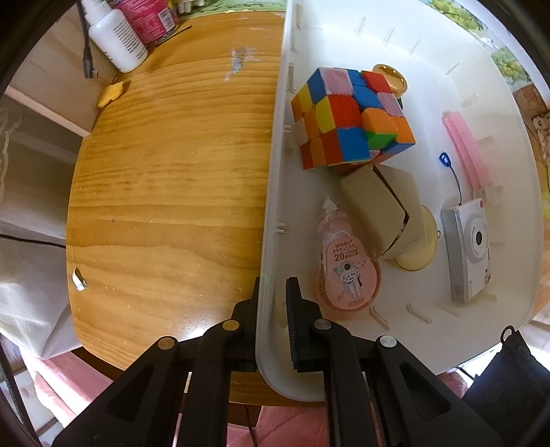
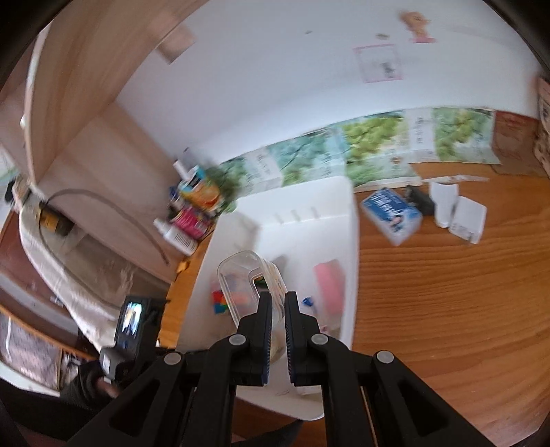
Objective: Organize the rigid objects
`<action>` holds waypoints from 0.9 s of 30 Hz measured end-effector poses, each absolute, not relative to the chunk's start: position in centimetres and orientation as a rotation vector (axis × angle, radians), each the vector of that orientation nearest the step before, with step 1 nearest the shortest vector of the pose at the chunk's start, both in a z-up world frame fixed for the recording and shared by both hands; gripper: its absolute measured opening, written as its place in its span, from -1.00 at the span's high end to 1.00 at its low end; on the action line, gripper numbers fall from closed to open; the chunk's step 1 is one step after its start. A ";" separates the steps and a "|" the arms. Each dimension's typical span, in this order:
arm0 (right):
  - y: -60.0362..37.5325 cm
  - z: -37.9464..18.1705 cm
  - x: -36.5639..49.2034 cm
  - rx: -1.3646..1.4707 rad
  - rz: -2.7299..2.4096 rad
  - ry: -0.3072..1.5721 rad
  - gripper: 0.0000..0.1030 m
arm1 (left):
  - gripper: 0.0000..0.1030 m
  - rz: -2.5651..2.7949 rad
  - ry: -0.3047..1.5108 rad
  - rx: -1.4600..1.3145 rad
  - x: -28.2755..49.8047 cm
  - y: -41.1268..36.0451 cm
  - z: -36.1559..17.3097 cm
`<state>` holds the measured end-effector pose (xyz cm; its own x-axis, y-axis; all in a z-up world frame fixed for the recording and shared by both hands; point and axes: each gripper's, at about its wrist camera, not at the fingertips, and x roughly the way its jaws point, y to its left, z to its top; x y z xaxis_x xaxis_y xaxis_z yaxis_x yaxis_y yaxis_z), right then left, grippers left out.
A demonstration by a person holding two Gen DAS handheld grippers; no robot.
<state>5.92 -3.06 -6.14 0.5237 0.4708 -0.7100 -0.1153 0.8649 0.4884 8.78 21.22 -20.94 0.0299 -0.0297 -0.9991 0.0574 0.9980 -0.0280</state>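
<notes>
My left gripper [image 1: 273, 292] points straight down and is shut on the left wall of the white bin [image 1: 275, 192]. Inside the bin lie a Rubik's cube [image 1: 347, 117], a packaged pink correction tape [image 1: 347, 271], beige blocks [image 1: 381, 209] on a yellow dish [image 1: 426, 254], a small white camera [image 1: 469, 247] with a blue charm [image 1: 444, 159], a pink bar [image 1: 465, 148] and a gold lid [image 1: 392, 77]. My right gripper [image 2: 277, 302] is shut on the wall of a clear plastic container [image 2: 244, 271], held tilted above the bin [image 2: 343, 240]. The right wrist view is blurred.
On the wooden table [image 1: 172, 172] left of the bin are a white bottle [image 1: 113, 37], a pink can [image 1: 147, 17], a yellow piece [image 1: 110, 94] and a foil scrap [image 1: 79, 278]. Right of the bin lie a blue box [image 2: 392, 209], a black item [image 2: 419, 199] and white boxes [image 2: 464, 220].
</notes>
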 end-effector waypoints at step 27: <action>-3.5 -5.4 5.8 0.213 0.387 0.878 -0.25 | 0.78 0.087 1.578 -0.019 10.1 19.9 -21.5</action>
